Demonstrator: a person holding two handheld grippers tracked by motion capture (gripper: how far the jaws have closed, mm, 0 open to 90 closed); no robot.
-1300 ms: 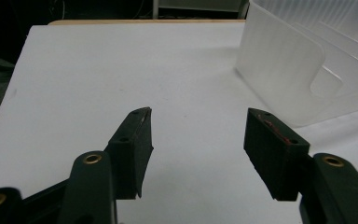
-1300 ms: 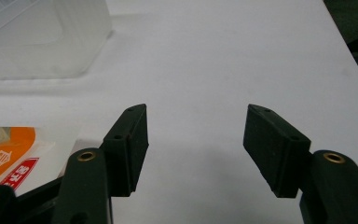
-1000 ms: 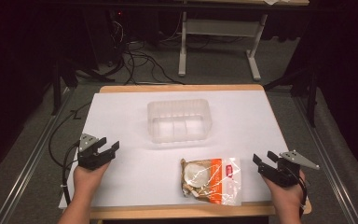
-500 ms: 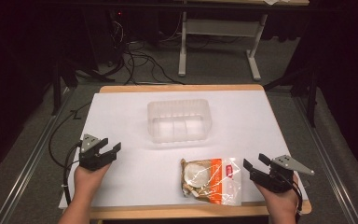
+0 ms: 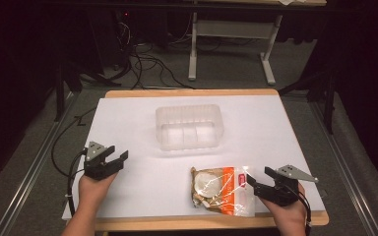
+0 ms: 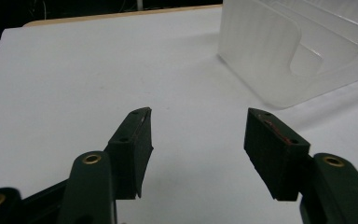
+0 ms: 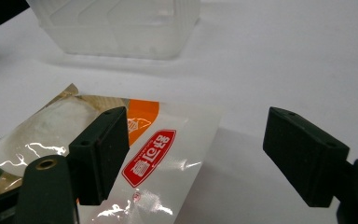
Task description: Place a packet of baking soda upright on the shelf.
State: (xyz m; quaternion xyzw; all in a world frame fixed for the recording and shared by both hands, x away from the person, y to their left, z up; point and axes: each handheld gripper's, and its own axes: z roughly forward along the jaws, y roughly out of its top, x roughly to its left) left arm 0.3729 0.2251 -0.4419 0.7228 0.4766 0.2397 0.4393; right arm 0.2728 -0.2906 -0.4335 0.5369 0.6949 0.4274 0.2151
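Both grippers sit with jaws apart and empty over the white table (image 5: 128, 196), the left gripper (image 5: 112, 158) well to the left of the clear plastic container (image 5: 189, 127), the right gripper (image 5: 261, 181) just beside the right edge of the flat snack packet (image 5: 221, 191) lying near the table's front.

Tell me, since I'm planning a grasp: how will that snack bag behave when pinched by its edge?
The snack bag is glossy crinkled film, so it probably slips and flops. The round pieces inside look loose and may sag toward the low end. The right gripper is open at its clear end.
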